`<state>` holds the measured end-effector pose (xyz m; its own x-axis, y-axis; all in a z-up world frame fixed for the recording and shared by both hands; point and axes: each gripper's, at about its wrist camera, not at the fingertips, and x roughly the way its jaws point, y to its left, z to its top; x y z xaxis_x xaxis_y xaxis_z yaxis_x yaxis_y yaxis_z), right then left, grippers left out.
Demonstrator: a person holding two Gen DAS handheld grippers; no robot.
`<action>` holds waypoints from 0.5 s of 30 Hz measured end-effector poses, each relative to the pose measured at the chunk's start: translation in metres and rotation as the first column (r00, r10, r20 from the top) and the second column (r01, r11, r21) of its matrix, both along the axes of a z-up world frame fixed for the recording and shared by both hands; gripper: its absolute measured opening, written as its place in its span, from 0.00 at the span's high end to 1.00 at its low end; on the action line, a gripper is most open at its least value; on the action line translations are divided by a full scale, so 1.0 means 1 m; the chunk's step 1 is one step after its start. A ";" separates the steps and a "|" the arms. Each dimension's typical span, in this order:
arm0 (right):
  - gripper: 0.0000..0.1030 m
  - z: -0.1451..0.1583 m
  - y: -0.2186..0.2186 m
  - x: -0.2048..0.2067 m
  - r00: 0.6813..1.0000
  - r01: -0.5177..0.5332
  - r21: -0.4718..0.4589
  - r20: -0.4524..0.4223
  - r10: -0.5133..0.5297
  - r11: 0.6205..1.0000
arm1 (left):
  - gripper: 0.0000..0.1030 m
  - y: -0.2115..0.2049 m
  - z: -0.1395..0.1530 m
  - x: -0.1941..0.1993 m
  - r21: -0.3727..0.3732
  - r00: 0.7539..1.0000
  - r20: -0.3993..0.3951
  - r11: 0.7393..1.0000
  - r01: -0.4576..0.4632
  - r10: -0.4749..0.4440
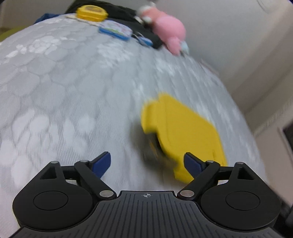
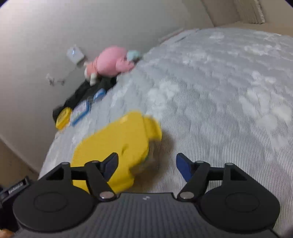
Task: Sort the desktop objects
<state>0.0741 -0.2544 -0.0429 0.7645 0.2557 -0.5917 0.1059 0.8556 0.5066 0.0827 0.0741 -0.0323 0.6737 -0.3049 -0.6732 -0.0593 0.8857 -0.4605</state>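
Observation:
A large flat yellow object [image 1: 181, 133] lies on the grey patterned cloth [image 1: 64, 91], blurred by motion. My left gripper [image 1: 147, 164] is open and empty, its right finger at the object's near edge. In the right wrist view the same yellow object [image 2: 117, 146] lies ahead and left of my right gripper [image 2: 147, 165], which is open and empty; its left finger overlaps the object in view. Far off lie a pink plush toy [image 1: 168, 31], a small yellow box [image 1: 91, 12] and a blue-edged card pack [image 1: 116, 30].
A black cloth [image 1: 128, 18] lies under the far objects by the wall [image 1: 238, 36]. The surface edge drops off left in the right wrist view, with floor [image 2: 11, 161] below. A wall socket [image 2: 75, 54] sits behind the plush [image 2: 109, 62].

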 end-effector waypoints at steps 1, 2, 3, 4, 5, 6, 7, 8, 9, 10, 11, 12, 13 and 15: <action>0.24 -0.001 0.005 -0.005 1.000 -0.016 -0.012 -0.020 0.016 1.000 | 0.10 -0.011 -0.001 -0.011 0.029 1.000 0.001 0.999 0.029 -0.029; 0.24 -0.001 0.009 -0.010 0.999 -0.031 -0.021 -0.035 0.030 0.999 | 0.10 -0.021 -0.003 -0.019 0.057 0.998 0.001 0.997 0.057 -0.057; 0.23 -0.001 0.015 -0.015 0.998 -0.044 -0.027 -0.042 0.042 0.999 | 0.09 -0.031 -0.005 -0.028 0.088 0.996 -0.001 0.992 0.085 -0.086; 0.22 -0.001 0.020 -0.021 0.998 -0.057 -0.038 -0.043 0.055 0.998 | 0.09 -0.042 -0.007 -0.036 0.119 0.993 -0.001 0.986 0.115 -0.115; 0.21 -0.001 0.024 -0.027 0.997 -0.069 -0.053 -0.043 0.066 0.996 | 0.09 -0.050 -0.007 -0.042 0.140 0.991 0.003 0.981 0.133 -0.134; 0.19 -0.001 0.030 -0.034 0.996 -0.078 -0.080 -0.041 0.075 0.994 | 0.09 -0.056 -0.007 -0.046 0.160 0.989 0.009 0.976 0.145 -0.149; 0.17 0.000 0.034 -0.040 0.997 -0.071 -0.102 -0.034 0.068 0.992 | 0.09 -0.061 -0.006 -0.051 0.180 0.987 0.017 0.971 0.156 -0.162; 0.15 0.002 0.035 -0.046 0.998 -0.057 -0.118 -0.025 0.054 0.991 | 0.08 -0.064 -0.005 -0.055 0.194 0.986 0.031 0.968 0.158 -0.167; 0.10 0.003 0.035 -0.050 0.999 -0.041 -0.127 -0.014 0.040 0.991 | 0.06 -0.065 -0.004 -0.059 0.197 0.986 0.045 0.969 0.150 -0.161; 0.04 0.006 0.035 -0.055 1.000 -0.025 -0.133 -0.004 0.025 0.991 | 0.04 -0.064 -0.002 -0.064 0.193 0.987 0.062 0.972 0.135 -0.149; 0.01 0.008 0.034 -0.058 1.000 -0.020 -0.135 0.003 0.020 0.991 | 0.03 -0.064 0.000 -0.069 0.190 0.988 0.075 0.975 0.120 -0.136; 0.00 0.011 0.033 -0.061 1.000 -0.018 -0.137 0.008 0.019 0.990 | 0.02 -0.063 0.001 -0.073 0.194 0.989 0.086 0.975 0.104 -0.123; 0.00 0.013 0.033 -0.063 1.000 -0.026 -0.145 0.009 0.027 0.989 | 0.02 -0.065 0.002 -0.077 0.216 0.989 0.084 0.971 0.098 -0.118; 0.00 0.015 0.034 -0.065 0.999 -0.045 -0.190 -0.005 0.045 0.981 | 0.00 -0.069 0.003 -0.083 0.262 0.991 0.079 0.961 0.087 -0.111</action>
<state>0.0090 -0.2203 -0.0274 0.7545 0.1722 -0.6334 0.0656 0.9403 0.3339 -0.0005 0.0047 -0.0292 0.7118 -0.1980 -0.6739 0.0664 0.9741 -0.2161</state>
